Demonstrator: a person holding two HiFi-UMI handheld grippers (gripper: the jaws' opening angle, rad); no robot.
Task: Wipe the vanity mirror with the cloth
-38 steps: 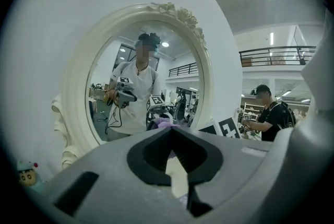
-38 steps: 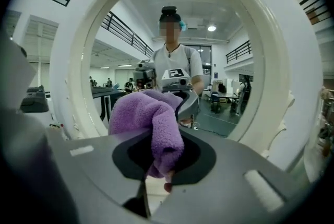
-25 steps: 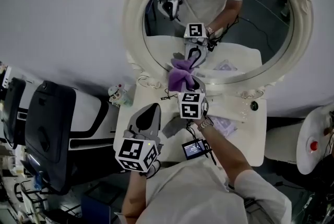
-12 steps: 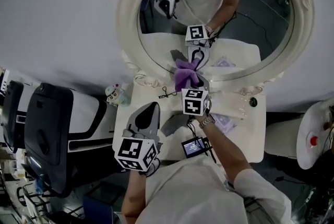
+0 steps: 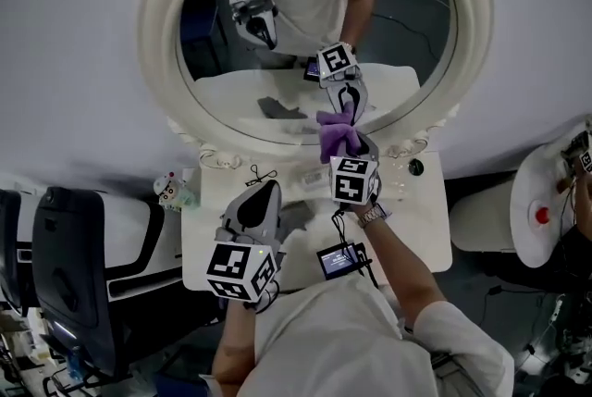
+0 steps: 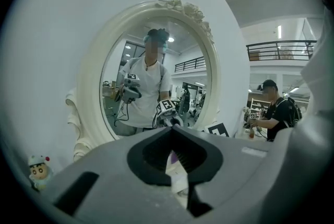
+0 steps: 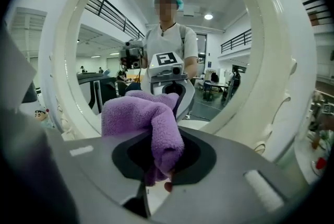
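Grey left tongs (image 5: 264,192), right tongs (image 5: 348,139), black-and-white marker cubes (image 5: 242,272); white short-sleeved shirt (image 5: 342,340), perhaps a wristwatch (image 5: 373,216)

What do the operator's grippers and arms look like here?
Both the left gripper and right gripper are grey moulded shells with dark-lined jaw openings, each carrying a white cube of black square markers. The person wears a white short-sleeved shirt and a wristwatch on the right wrist.

A small toy figure (image 5: 168,190) was seen near the left edge of the white tabletop (image 5: 425,238). A black chair (image 5: 69,266) was seen further left. A round white thing with a red button (image 5: 539,216) was seen on the right.
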